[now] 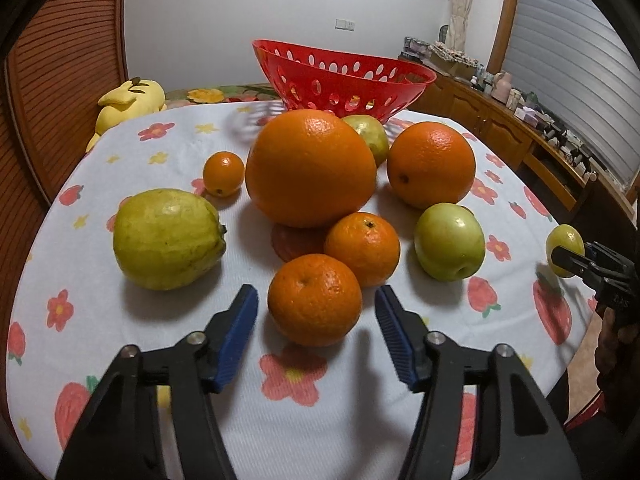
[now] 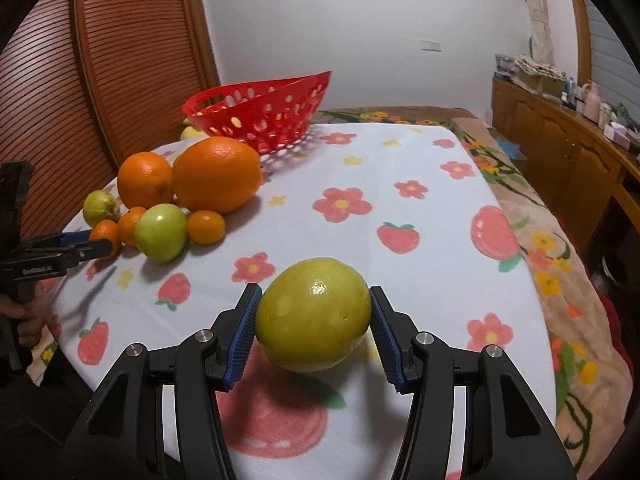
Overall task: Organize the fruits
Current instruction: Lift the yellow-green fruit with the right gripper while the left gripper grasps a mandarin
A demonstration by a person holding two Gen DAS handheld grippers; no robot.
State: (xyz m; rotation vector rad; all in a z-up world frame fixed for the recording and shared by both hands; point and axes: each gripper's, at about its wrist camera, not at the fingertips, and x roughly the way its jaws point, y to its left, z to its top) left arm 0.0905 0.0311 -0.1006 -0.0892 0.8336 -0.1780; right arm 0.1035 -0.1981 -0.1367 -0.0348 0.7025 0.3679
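My left gripper (image 1: pixel 316 302) is open, its blue pads standing either side of a small orange (image 1: pixel 315 300) with a narrow gap on each side. Behind it lie another small orange (image 1: pixel 362 248), a big orange (image 1: pixel 311 168), a second orange (image 1: pixel 431 164), a green apple (image 1: pixel 450 242), a yellow-green guava (image 1: pixel 168 238) and a tiny orange (image 1: pixel 223 174). My right gripper (image 2: pixel 313 316) is shut on a yellow-green round fruit (image 2: pixel 313 314), both pads pressing its sides, close over the cloth. The red perforated basket (image 2: pixel 260 116) stands empty at the table's far side.
A flowered white cloth (image 2: pixel 400 160) covers the table (image 1: pixel 120 140). A yellow plush toy (image 1: pixel 128 100) lies past the far left edge. Slatted wooden doors (image 2: pixel 120 60) stand close on the left, and a cluttered wooden sideboard (image 2: pixel 568 140) runs along the right.
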